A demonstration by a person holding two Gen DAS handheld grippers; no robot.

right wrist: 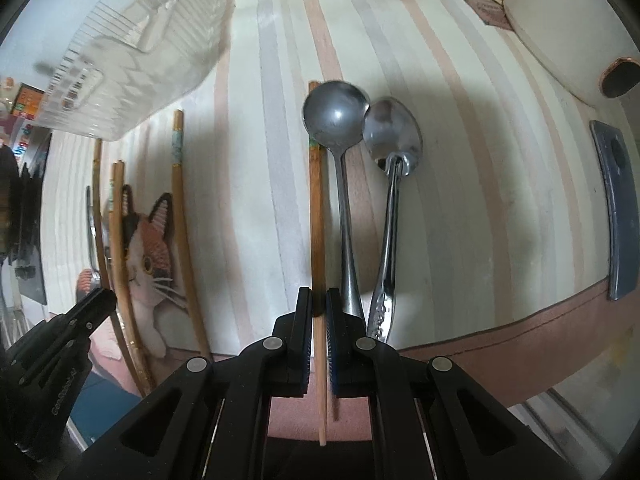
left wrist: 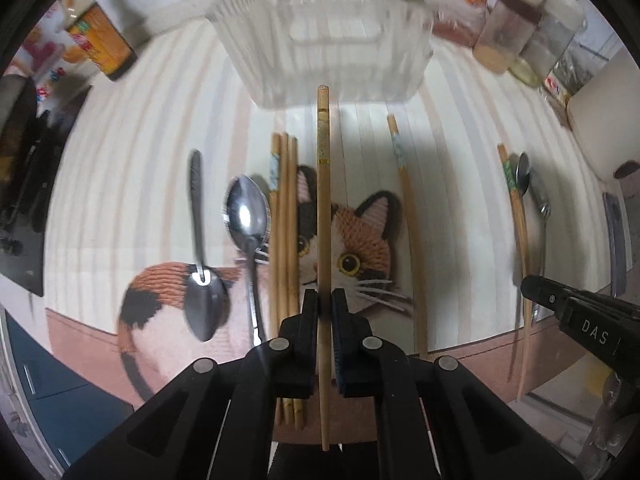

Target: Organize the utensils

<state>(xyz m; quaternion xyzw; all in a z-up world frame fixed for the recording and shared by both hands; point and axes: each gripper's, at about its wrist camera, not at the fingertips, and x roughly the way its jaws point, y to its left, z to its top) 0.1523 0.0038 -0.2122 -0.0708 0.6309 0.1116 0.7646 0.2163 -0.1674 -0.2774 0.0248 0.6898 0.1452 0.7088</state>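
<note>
The left tongs (left wrist: 325, 300) are clenched on one wooden chopstick (left wrist: 323, 184) whose tip reaches the blurred clear ribbed plastic basket (left wrist: 320, 32). The right tongs (right wrist: 319, 300) pinch another chopstick (right wrist: 317, 208), its far end hidden behind a spoon. On the striped surface (left wrist: 152, 160) lie three bundled chopsticks (left wrist: 284, 216), one loose chopstick (left wrist: 408, 216) and four steel spoons: two on the left (left wrist: 246, 212), two on the right (right wrist: 340, 120).

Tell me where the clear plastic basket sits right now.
The clear plastic basket stands at the far end of the striped mat, straight ahead in the left wrist view, just beyond the tip of the chopstick held in the left gripper.
</note>
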